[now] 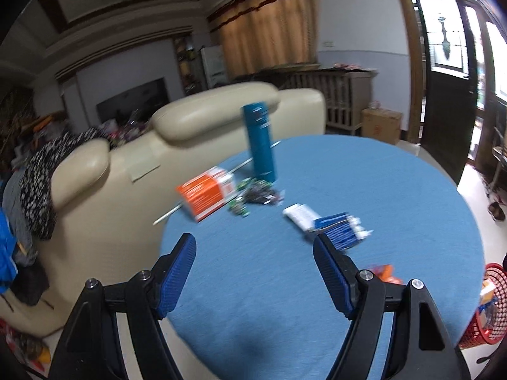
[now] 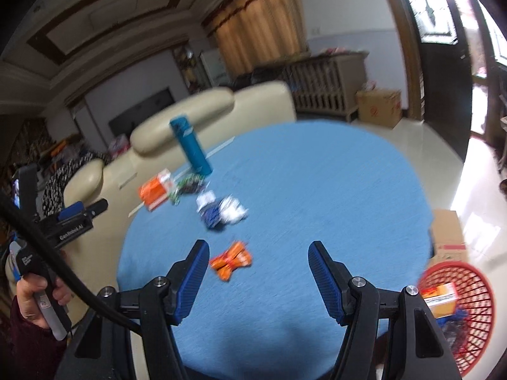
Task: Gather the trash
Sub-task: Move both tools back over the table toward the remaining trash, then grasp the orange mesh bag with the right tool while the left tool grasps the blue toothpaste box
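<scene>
Here | left tongs [image 1: 253,253] agape, empty; right tongs [image 2: 258,258] likewise | "GenRobot.AI" on left handle; wrapper [image 2: 231,259] print unreadable

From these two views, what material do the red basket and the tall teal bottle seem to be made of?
The red mesh basket beside the table looks like moulded plastic: a uniform bright red open lattice with a thick rim. The tall teal bottle standing on the round blue table is probably coated metal or hard plastic: smooth, opaque, slightly glossy. Motion blur leaves this uncertain.
</scene>
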Tool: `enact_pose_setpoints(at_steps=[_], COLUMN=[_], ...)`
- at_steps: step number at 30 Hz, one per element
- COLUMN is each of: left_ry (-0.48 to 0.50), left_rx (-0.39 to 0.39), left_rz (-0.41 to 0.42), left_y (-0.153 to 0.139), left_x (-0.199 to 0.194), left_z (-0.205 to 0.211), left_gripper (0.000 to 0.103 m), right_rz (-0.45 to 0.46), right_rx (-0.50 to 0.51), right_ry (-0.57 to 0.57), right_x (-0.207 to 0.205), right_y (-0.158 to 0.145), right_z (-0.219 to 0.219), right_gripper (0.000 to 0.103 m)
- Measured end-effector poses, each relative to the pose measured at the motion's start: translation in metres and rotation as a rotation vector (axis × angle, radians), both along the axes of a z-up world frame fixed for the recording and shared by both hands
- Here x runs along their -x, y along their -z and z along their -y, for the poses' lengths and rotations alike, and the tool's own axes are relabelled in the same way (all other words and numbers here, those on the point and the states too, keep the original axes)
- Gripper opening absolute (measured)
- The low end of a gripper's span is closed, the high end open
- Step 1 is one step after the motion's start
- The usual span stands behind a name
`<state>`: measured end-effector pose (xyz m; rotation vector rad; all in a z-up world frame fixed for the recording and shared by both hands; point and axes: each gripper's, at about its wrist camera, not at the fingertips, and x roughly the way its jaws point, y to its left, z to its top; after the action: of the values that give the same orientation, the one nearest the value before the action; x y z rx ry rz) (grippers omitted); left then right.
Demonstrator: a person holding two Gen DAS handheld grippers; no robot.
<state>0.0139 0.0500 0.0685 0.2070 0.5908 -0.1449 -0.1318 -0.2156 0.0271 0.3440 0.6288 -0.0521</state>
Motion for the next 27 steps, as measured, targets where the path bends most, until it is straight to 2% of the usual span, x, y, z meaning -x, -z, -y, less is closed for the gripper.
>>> enact_pose_setpoints(at_steps=[5,11,18,22,23,25,26,27], left_ry=[-0.054,-0.070,-0.050,0.030,0.065,0.127,0.156,0.183], left_rx=[0.006,-0.001,-0.011,0.010,0.018,0.030,0.030,0.030], left_rz=[-0.060,-0.133,-0.184,-0.176,-0.179,-0.193,-0.204,-0.215], left_y=[0.025,0.053,0.072,0.071,0.071,0.072,0.073,0.073], left_x=[-0.018,-0.034,-0.050,-0.063,-0.069,-0.079,-0.085,-0.091], left_z=[-0.029,-0.041,-0.039,-0.029,-0.025,-0.017,-0.011,-0.004], left_gripper=[0.077,0.077,0.077,0.077,0.077,0.077,0.077,0.077], right_rz=[-0.158,-0.342,-0.457,-0.479,-0.493,-0.503,-0.511,-0.517], right_rx=[-0.103,-0.243,-0.378,-0.357,-0.344,-0.282,-0.231,-0.213], right_ry=[-0.067,-0.091,-0.048,-0.021,-0.011,0.012,0.006,-0.013], right_x=[-0.058,-0.117,-0.162,-0.178,-0.183,-0.187,-0.191,-0.193], right_y=[0.040,0.099,0.138,0.141,0.143,0.143,0.143,0.145], right_z=[-0.017,-0.030,-0.034,-0.037,-0.039,-0.044,-0.048,-0.052], right_gripper=[0.069,0.069,0.069,0.068,0.066,0.052,0.039,0.038])
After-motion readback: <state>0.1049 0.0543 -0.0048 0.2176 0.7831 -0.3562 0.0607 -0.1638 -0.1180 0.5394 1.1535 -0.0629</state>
